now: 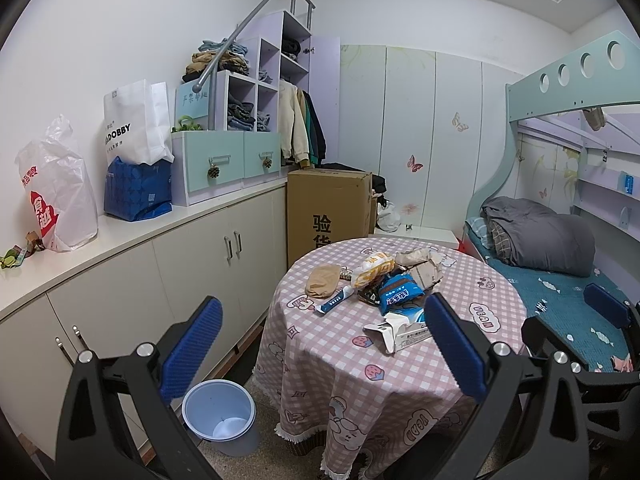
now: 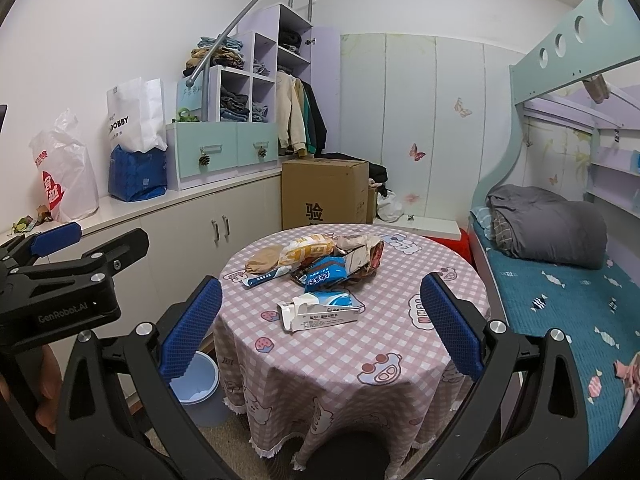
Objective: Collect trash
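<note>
**Both grippers wide and empty above the litter**

While the trash sat untouched on the round table [image 2: 360,356], I had both tools hovering short of it with nothing in either one. The left gripper [image 1: 324,344] stood with its blue pads spread wide, and the right gripper [image 2: 320,320] was spread just as wide; neither touched anything.

The nearest piece was the torn white carton [image 2: 320,314], lying flat on the pink checked cloth near the table's front half. From the right gripper it lay straight ahead, framed between the two pads. From the left gripper the same carton [image 1: 400,332] lay ahead and toward its right pad, so I judged the right hand the better placed for it. Its long axis ran roughly left to right across my view, with the ripped, flapped end pointing left and the closed end right and slightly away. Pads opening side to side would meet it end-on, so I reckoned the wrist needed turning to close across the narrow width.

Behind the carton lay the rest of the pile: a blue snack wrapper [image 2: 326,274], a blue-and-white tube [image 2: 262,278] lying slantwise, a yellow bread bag [image 2: 310,250] and a tan lump [image 2: 262,264].

The pale blue bin [image 1: 219,416] stood on the floor to the left of the table, beside the cabinets, nearer the left hand.
</note>
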A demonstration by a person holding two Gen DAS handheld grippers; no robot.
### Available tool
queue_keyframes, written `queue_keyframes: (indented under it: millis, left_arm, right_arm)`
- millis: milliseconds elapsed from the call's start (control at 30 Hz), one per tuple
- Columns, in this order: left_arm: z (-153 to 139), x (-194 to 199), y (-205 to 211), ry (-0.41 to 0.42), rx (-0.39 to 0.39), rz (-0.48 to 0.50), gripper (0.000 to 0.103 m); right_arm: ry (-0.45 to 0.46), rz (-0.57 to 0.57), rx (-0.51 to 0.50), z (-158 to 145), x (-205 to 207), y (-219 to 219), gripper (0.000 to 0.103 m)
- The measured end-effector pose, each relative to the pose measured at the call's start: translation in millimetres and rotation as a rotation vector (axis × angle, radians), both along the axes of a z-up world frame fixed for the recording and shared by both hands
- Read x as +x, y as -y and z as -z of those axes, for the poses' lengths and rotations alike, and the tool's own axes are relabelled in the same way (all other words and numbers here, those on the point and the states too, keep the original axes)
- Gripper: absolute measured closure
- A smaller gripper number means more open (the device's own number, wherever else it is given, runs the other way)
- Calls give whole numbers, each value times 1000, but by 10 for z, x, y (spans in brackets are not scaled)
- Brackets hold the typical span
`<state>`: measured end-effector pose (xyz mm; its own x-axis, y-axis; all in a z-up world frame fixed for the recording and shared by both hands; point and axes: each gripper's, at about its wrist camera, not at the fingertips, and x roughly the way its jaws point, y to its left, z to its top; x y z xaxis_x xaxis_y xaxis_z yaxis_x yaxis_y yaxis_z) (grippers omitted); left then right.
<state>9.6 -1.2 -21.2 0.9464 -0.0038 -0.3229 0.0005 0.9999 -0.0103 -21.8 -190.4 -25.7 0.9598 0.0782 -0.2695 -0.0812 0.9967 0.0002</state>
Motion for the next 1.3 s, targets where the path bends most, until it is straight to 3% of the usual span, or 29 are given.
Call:
queue_keyframes:
  millis: [733, 1300]
  left_arm:
    - [99, 95, -14, -27, 7, -6, 4]
    - [431, 547, -75, -182, 2, -21, 4]
  right_arm:
    - [-31, -9, -1, 10, 50, -55, 6]
    - [-155, 10, 89, 322, 460, 210, 6]
